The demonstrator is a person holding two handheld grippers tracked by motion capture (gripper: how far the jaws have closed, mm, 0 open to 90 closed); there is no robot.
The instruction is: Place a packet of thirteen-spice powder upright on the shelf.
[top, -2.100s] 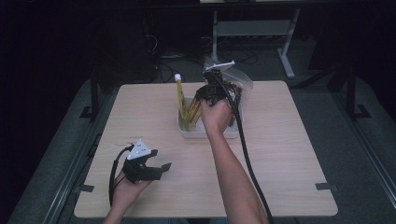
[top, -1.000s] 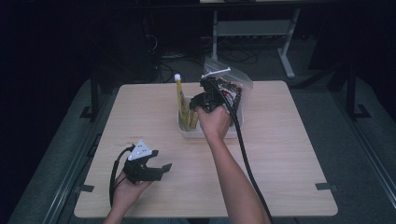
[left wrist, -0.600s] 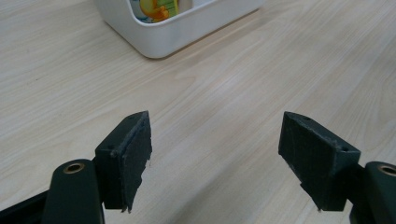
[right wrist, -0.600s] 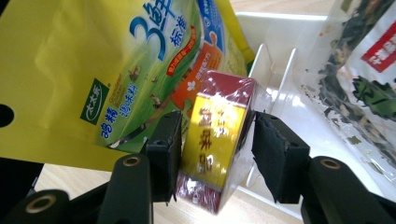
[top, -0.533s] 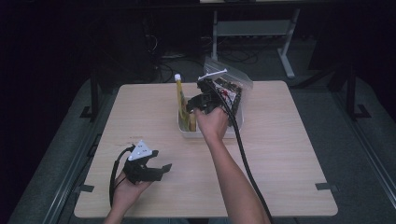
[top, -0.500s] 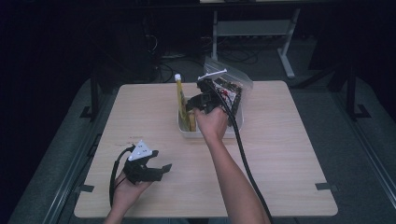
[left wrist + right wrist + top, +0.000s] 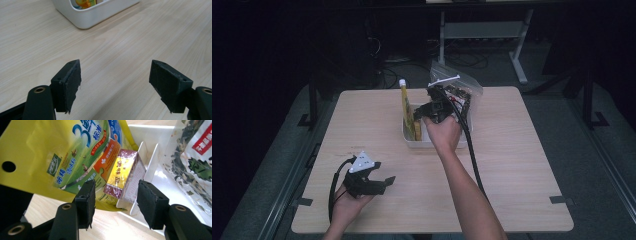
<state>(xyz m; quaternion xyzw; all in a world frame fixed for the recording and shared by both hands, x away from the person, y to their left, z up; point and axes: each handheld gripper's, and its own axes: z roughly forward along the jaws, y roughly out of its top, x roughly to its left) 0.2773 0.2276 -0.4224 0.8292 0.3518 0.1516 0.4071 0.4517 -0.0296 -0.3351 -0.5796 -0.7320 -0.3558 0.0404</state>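
Dark floor and cabling are seen beyond the pale wooden table (image 7: 512,165). At the left, near the front edge, the left tongs (image 7: 379,182) are held released, nothing between them, well apart from the white bin (image 7: 422,142). Inside that bin a yellow pouch (image 7: 65,152) stands upright; just beside it stands the small red-and-gold box (image 7: 125,175). The box sits straight ahead of the right tongs (image 7: 115,200), whose jaws have just been opening and flank it without pressing. A clear bag of dried leaves (image 7: 192,157) crowds the right side.

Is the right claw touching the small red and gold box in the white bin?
Apart. In the right gripper view the right claw has its jaws open on either side of the small box, with a visible gap at each pad; the jaws have just been opening.
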